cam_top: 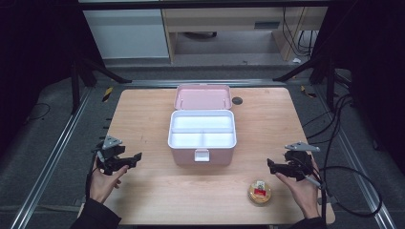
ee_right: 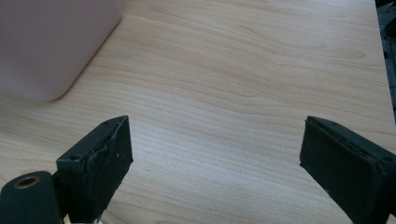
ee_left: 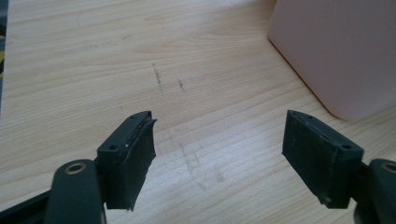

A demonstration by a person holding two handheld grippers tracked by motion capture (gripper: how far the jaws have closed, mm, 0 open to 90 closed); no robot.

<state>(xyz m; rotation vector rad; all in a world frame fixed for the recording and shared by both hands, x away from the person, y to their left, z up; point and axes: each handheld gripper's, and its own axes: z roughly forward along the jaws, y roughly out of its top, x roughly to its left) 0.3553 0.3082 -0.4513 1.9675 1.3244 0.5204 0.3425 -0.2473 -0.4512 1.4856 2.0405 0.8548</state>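
one wooden table [cam_top: 153,114] on grey floor, dark frames around. one pink box [cam_top: 202,136], lid open, three white compartments, sits between and ahead of the two tools. one round tin [cam_top: 259,192] lies just inward of the right hand-held gripper [cam_top: 271,166], apart from it. left hand-held gripper [cam_top: 137,157] and right both gape wide, released, holding nothing.
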